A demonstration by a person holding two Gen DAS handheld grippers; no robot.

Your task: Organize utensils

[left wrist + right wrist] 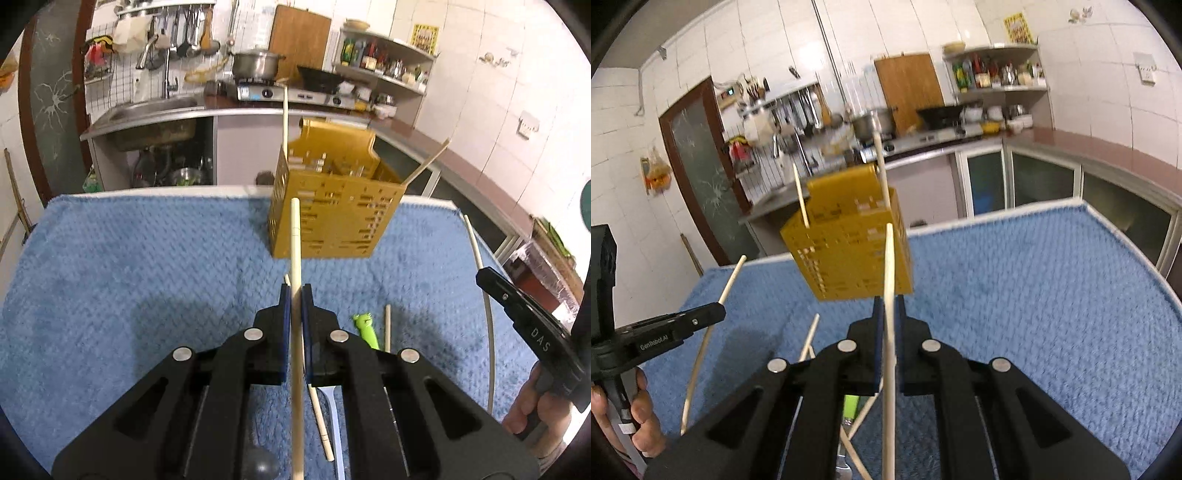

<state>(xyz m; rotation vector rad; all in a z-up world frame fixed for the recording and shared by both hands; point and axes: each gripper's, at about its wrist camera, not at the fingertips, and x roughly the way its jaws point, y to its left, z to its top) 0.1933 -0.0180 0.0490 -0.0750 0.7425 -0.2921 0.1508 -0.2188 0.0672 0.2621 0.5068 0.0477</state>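
Note:
A yellow perforated utensil holder (334, 206) stands on the blue towel (129, 277), with two chopsticks sticking out of it; it also shows in the right wrist view (849, 236). My left gripper (295, 291) is shut on a pale chopstick (295, 251) that points up toward the holder. My right gripper (888, 306) is shut on another chopstick (889, 266), just short of the holder. In the left wrist view the right gripper (487, 275) is at the right with its chopstick (480, 266). The left gripper (716, 314) shows at the left of the right wrist view.
Under the left gripper lie a green-handled utensil (367, 328), a short chopstick (388, 326), a white-handled utensil (334, 406) and another chopstick (319, 417). Behind the table are a sink (155, 110), a stove with a pot (256, 64) and a shelf (388, 62).

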